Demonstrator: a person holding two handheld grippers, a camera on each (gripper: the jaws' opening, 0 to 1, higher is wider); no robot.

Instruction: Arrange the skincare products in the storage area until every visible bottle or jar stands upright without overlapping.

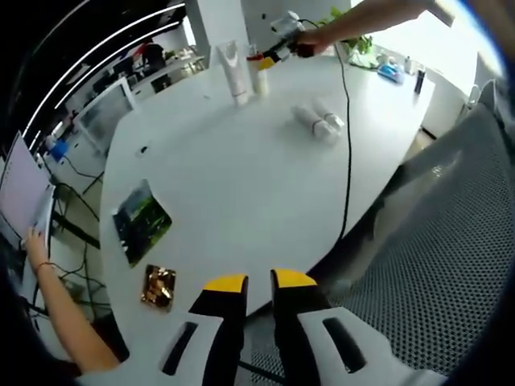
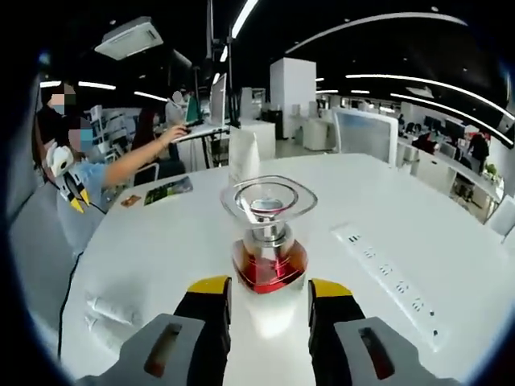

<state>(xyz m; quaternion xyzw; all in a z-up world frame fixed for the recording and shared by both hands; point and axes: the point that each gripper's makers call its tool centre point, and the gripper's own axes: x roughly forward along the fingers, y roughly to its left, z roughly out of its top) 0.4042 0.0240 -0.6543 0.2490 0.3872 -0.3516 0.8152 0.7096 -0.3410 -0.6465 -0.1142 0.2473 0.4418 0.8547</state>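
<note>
A red glass bottle (image 2: 268,261) with a clear wide cap stands upright on the white table (image 2: 161,257), and my right gripper (image 2: 269,289) is shut on its base. Just behind the bottle stands a tall white tube (image 2: 244,153). In the left gripper view that tube (image 1: 236,72) is upright at the far side, with the right gripper (image 1: 269,58) beside it, held by a person's hand. Two white tubes (image 1: 320,121) lie side by side on the table; they are the lying tubes (image 2: 109,310) at the right gripper view's lower left. My left gripper (image 1: 259,283) hangs shut over the near table edge, holding nothing.
A green packet (image 1: 141,221) and a gold packet (image 1: 158,285) lie near the left edge. A black cable (image 1: 348,145) runs across the table to the right gripper. A mesh chair (image 1: 434,265) stands beside the table. A white power strip (image 2: 386,273) lies right of the bottle.
</note>
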